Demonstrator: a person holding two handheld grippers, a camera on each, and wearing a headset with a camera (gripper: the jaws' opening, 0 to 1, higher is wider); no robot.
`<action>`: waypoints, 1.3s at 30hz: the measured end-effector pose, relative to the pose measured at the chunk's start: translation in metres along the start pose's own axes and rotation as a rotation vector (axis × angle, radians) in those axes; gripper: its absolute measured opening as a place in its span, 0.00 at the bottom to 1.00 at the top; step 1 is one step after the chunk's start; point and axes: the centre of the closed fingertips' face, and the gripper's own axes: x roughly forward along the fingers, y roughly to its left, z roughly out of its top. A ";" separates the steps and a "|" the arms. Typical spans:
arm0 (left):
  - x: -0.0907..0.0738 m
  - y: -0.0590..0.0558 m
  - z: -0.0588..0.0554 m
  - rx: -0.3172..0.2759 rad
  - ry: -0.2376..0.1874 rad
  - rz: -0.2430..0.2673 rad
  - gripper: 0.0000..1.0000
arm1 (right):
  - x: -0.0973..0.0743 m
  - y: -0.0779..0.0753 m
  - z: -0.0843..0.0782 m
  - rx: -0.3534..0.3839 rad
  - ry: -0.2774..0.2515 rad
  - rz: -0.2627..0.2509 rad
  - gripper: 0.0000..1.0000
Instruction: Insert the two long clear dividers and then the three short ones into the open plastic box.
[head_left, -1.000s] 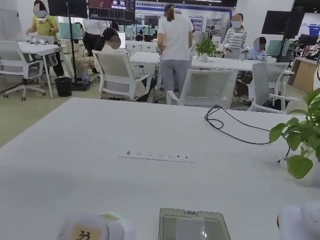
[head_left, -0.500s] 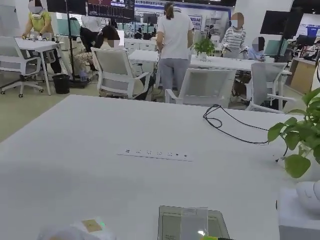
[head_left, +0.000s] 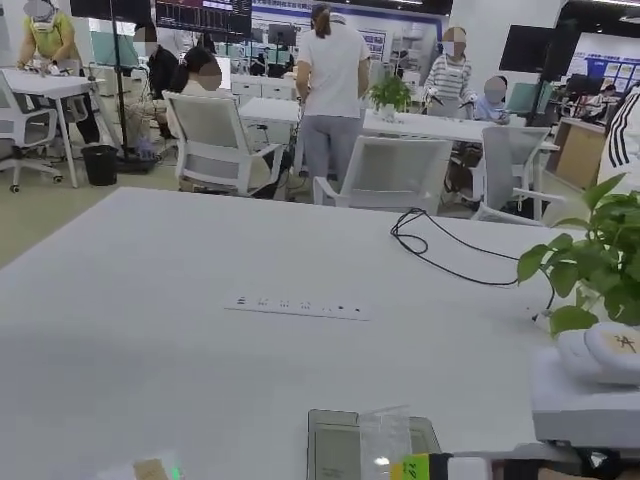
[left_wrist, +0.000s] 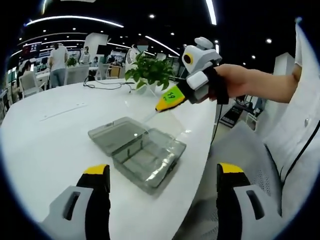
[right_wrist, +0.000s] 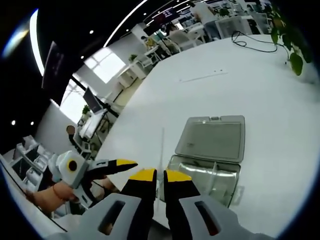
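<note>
The right gripper (right_wrist: 155, 175) has its jaws pinched on a clear divider (right_wrist: 161, 150) near the open box (right_wrist: 212, 140). The left gripper (left_wrist: 162, 172) holds its jaws wide apart, empty.

- Grippers: two, the left gripper (left_wrist: 163, 170) and the right gripper (right_wrist: 160, 175).
- Plastic box (left_wrist: 150, 165): one, with one hinged lid (left_wrist: 117, 136).
- Clear divider (head_left: 385, 445): one that can be told for certain.
- Potted plants: two, one on the near table (head_left: 590, 255) and one on a far table (head_left: 390, 92).
- Black cable (head_left: 450, 255): one.
- Socket strip (head_left: 297, 306): one.
- White chairs (head_left: 385, 175): four in the head view.
- Black bin (head_left: 100, 163): one.
- People (head_left: 330, 70): at least seven in the background.
</note>
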 end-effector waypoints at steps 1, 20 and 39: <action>0.000 -0.001 0.000 0.009 0.000 -0.007 0.92 | 0.000 -0.001 0.000 0.004 0.006 -0.006 0.07; 0.001 -0.001 -0.018 0.076 0.048 -0.093 1.00 | 0.021 -0.025 -0.025 0.149 0.228 -0.137 0.07; 0.003 0.002 -0.024 0.096 0.037 -0.165 0.99 | 0.039 -0.044 -0.048 0.246 0.343 -0.250 0.07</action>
